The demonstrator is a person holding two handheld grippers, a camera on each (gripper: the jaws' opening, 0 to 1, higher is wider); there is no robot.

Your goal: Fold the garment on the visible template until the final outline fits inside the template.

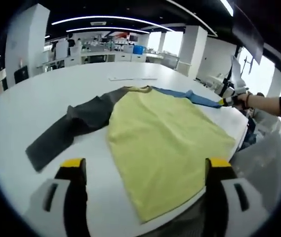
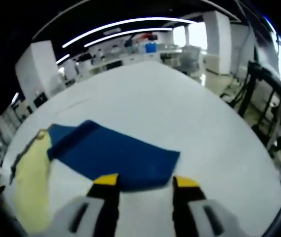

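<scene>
Garment [image 1: 165, 143] spread on white table [image 1: 41, 98] (blue sleeve [image 2: 115, 155] between right gripper's [image 2: 145, 182] jaws).

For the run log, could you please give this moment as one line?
shirt: flat on white table | grey sleeve: spread out | right gripper: open at blue sleeve cuff | left gripper: open, above hem | folds: none

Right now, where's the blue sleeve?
The blue sleeve lies flat on the white table, just ahead of the right claw in the right gripper view, extending from the shirt's yellow body.

Yellow shirt [image 1: 167, 148], flat, grey/blue sleeves spread
</scene>
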